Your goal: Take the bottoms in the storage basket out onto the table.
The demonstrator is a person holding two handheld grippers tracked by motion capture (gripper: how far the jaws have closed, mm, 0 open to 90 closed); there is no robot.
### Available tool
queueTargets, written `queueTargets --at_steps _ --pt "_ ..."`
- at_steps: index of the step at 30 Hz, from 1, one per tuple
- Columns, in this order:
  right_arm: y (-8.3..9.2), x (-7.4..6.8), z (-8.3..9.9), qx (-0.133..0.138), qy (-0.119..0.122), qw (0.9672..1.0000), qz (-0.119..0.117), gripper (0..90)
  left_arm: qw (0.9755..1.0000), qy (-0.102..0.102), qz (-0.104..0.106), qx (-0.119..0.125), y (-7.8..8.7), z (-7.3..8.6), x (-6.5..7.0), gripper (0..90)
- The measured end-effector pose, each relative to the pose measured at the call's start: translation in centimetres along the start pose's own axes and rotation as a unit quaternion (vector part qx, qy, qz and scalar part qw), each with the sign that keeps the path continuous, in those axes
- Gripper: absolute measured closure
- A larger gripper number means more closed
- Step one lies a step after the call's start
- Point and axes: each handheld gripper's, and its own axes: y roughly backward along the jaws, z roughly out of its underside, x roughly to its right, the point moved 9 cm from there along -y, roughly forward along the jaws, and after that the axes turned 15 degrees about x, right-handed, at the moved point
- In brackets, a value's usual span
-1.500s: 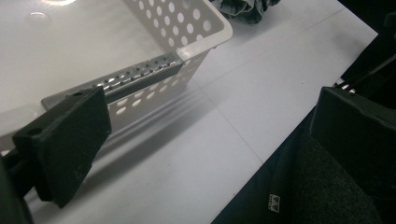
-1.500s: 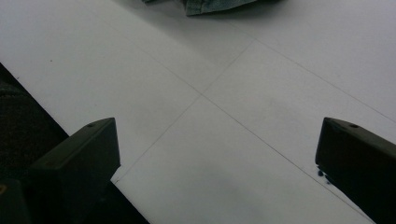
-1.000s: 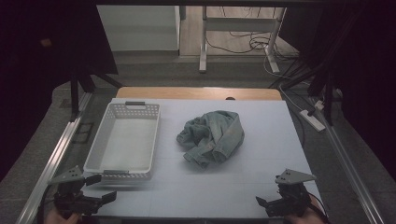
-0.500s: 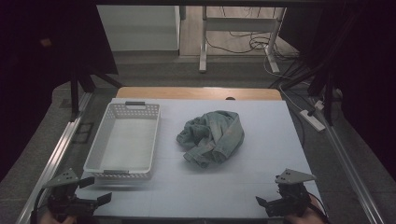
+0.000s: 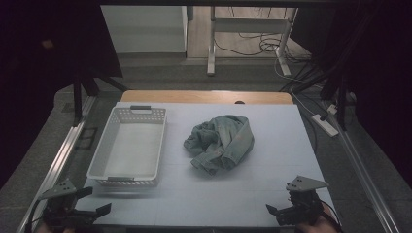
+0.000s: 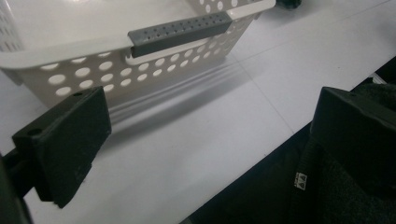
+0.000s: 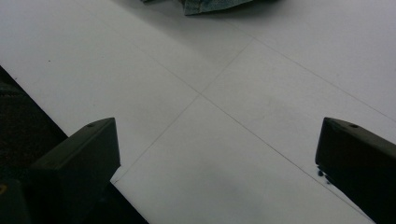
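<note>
Your left gripper sits at the near-left corner of the white table, low over its front edge, with its jaws spread wide and nothing between them. In the left gripper view the two black jaws stand far apart — the one at the left of that view over the white surface, the one at the right over the dark area past the table's edge. Just ahead of them is the white perforated plastic basket with its grey strip handle on the near rim; the jaws are near it but not touching it.

Your right gripper sits at the near-right corner of the table, likewise opened wide and holding nothing. Its own view shows bare white tabletop between the jaws, crossed by thin lines.

The crumpled blue-grey denim garment lies in a heap at the middle of the table, just to the right of the basket and well apart from both grippers — its near edge peeks in at the top of the right gripper view. In the high view the basket holds nothing, with its long side running away from you.
</note>
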Motion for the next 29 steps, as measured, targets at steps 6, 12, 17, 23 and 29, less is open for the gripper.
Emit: queueTargets --at_steps 6,12,17,23,29 --pt "0.0 0.0 0.0 0.001 0.000 1.0000 0.002 0.1 1.0000 0.000 -0.004 -0.003 0.3 0.3 -0.2 0.0" --pt "-0.1 0.0 0.0 0.001 0.000 1.0000 0.002 0.0 0.9999 0.001 -0.006 -0.008 0.6 0.6 -0.4 0.0" --pt "0.0 0.0 0.0 0.001 0.000 1.0000 0.003 0.1 0.9998 -0.002 -0.004 -0.018 0.7 0.9 -0.4 0.0" --pt "0.0 0.0 0.0 0.001 0.000 1.0000 0.003 0.1 0.9996 -0.005 0.000 -0.026 0.8 1.3 -0.4 0.0" --pt "-0.1 0.0 0.0 -0.001 0.000 1.0000 0.004 0.1 0.9997 -0.004 0.005 -0.026 0.7 1.2 -0.2 0.0"
